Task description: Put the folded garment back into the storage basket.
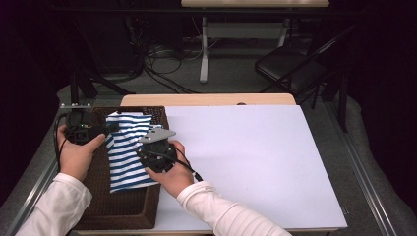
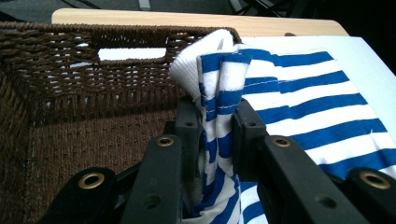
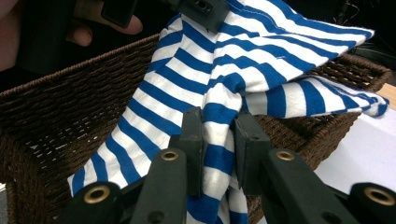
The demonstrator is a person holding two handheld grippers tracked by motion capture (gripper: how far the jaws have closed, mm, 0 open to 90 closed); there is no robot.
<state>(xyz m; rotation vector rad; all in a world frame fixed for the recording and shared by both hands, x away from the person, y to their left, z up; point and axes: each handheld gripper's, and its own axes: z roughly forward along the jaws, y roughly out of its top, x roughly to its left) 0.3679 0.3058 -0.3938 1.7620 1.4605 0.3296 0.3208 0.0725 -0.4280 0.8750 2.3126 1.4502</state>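
Now both grippers, left gripper (image 2: 214,126) and right gripper (image 3: 219,135), are clamped on the striped cloth (image 1: 125,150) over the wicker basket (image 1: 118,209). Lift evenly, probably clearing the rim before spreading it.

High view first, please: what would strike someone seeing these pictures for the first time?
The blue-and-white striped cloth draped over the brown wicker basket at the table's left. Both the left gripper and the right gripper are shut on it. To the right lies a broad white board.
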